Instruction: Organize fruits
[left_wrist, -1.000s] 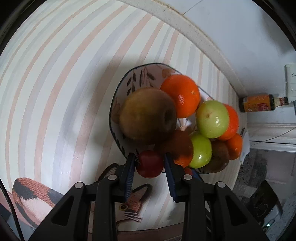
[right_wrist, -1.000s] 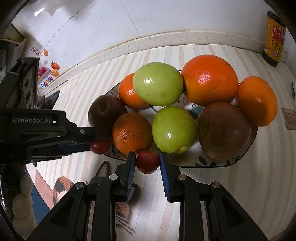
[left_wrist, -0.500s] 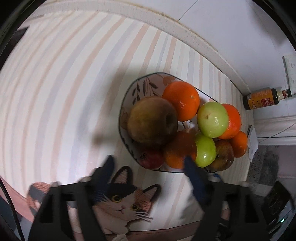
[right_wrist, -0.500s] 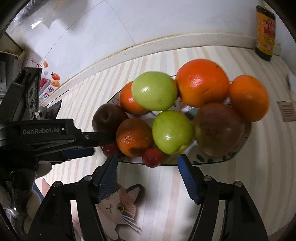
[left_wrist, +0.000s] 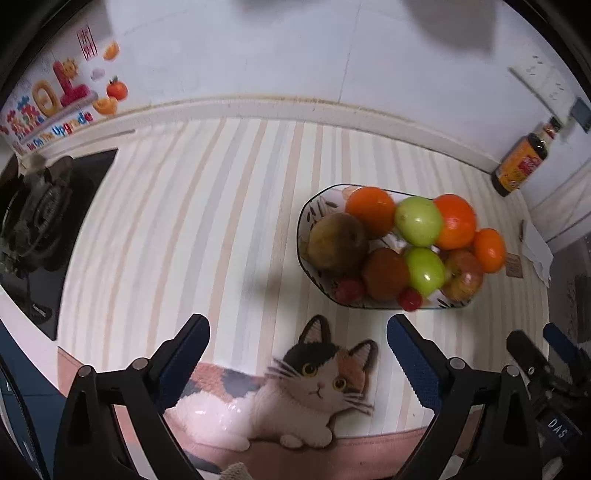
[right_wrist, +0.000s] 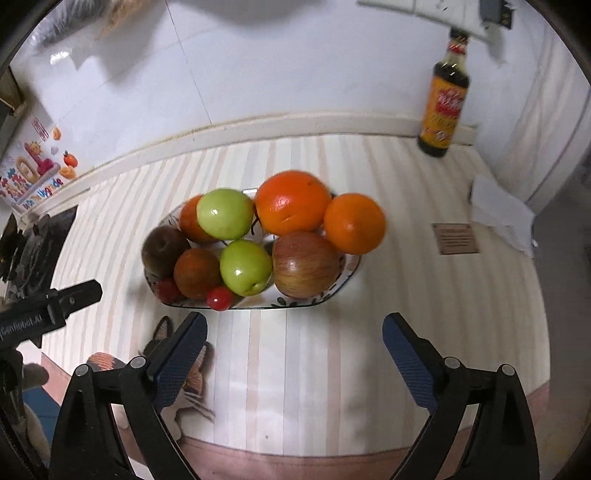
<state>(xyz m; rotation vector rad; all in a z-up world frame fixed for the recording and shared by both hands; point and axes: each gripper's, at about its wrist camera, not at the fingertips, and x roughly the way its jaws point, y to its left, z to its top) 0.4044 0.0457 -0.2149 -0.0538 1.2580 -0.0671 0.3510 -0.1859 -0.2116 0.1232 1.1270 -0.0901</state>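
Left tool (left_wrist: 297, 330) and right tool (right_wrist: 293, 330) both empty with jaws opening wide, above striped table (right_wrist: 295, 350), fruit-filled plate (right_wrist: 347, 275), two cherry tomatoes (right_wrist: 218, 298) at its near rim

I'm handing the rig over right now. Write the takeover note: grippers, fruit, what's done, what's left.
Left hand-held gripper: jaws opening, nothing between them.
Right hand-held gripper: jaws opening, nothing between them.
Fruit: oranges, green apples, a red apple, a brown pear and two small red tomatoes are piled in the patterned oval bowl on the striped mat.
Done: every fruit in view is in the bowl.
Left: nothing loose in view; check outside it.
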